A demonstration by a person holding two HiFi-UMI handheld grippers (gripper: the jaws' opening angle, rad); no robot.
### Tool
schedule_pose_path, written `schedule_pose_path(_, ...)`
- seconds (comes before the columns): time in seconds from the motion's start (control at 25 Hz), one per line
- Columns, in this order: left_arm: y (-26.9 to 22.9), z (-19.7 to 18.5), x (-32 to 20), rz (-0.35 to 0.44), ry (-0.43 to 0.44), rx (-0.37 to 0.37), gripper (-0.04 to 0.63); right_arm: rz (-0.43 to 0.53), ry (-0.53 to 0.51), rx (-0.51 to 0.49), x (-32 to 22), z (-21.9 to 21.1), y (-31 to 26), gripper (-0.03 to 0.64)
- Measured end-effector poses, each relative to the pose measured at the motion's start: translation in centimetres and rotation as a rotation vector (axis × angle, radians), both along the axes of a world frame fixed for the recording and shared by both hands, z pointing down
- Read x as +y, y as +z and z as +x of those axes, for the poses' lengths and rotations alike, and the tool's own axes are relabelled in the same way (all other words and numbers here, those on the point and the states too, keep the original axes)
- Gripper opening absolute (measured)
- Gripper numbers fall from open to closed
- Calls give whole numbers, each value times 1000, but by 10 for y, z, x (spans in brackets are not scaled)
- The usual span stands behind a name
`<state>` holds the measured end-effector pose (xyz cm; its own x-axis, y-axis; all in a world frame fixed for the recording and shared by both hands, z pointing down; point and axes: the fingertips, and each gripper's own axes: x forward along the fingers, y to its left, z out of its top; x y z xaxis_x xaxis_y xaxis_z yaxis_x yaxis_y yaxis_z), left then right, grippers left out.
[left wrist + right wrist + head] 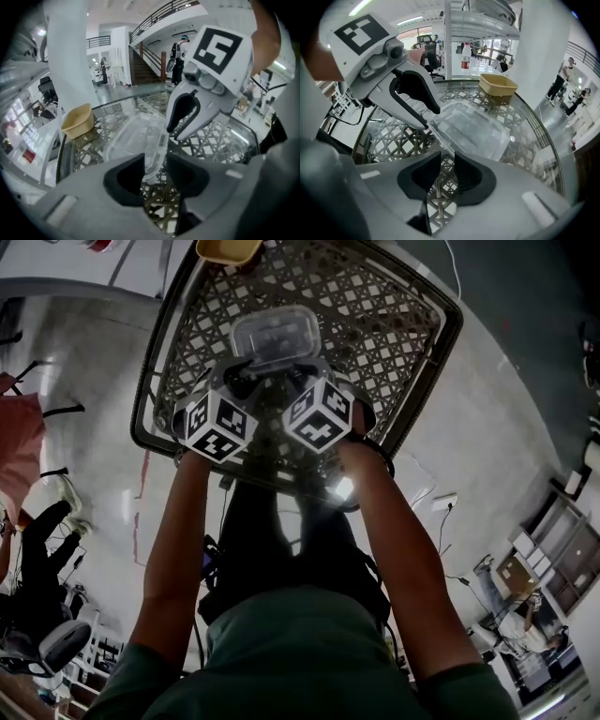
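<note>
Grippers meet side by side at the near rim of a clear plastic container (274, 334), which lies on a lattice-topped table (394, 324). The left gripper (155, 169) is clamped on that rim, its thin edge caught between the jaws. The right gripper (447, 171) has its jaws almost together and seems to pinch the rim's corner. A tan bowl (498, 86) stands at the table's far edge.
</note>
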<state>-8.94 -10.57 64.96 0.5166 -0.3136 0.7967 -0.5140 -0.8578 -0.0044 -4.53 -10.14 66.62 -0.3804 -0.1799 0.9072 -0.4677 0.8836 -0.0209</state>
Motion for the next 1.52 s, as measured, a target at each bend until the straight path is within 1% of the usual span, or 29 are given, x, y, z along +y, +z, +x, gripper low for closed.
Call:
schedule_pose_path(0.2, 9, 2, 0, 29, 48, -45, 147, 14, -64, 17, -7, -5, -1, 98)
schedule_pose_path(0.28, 11, 1, -2, 37, 53, -53, 146, 23, -89, 22, -10, -6, -2, 98)
schedule_pose_path(0.44, 13, -1, -4, 45, 53, -55, 118, 35, -148, 41, -12, -8, -1, 98)
schedule_pose_path(0.68, 20, 0, -3, 41, 66, -43, 101, 39, -209, 57, -17, -12, 4, 87)
schedule_pose_path(0.8, 22, 2, -2, 32, 69, -24, 97, 29, -236, 67, -20, -13, 5, 75)
schedule_pose_path(0.96, 22, 3, -6, 26, 63, 18, 75, 20, -294, 95, -21, -16, 7, 31)
schedule_pose_path(1.08, 21, 3, -9, 31, 64, 26, 69, 4, -324, 109, -21, -18, 7, 12)
schedule_pose_path(1.28, 19, 3, -10, 37, 80, 6, 69, -3, -307, 102, -16, -18, 3, -3)
schedule_pose_path(1.4, 13, 5, -6, 36, 106, 6, 71, 7, -257, 67, -12, -17, -4, -3)
schedule_pose_path(1.52, 0, 5, -1, 46, 114, 17, 64, 17, -191, 22, -12, -15, -23, -3)
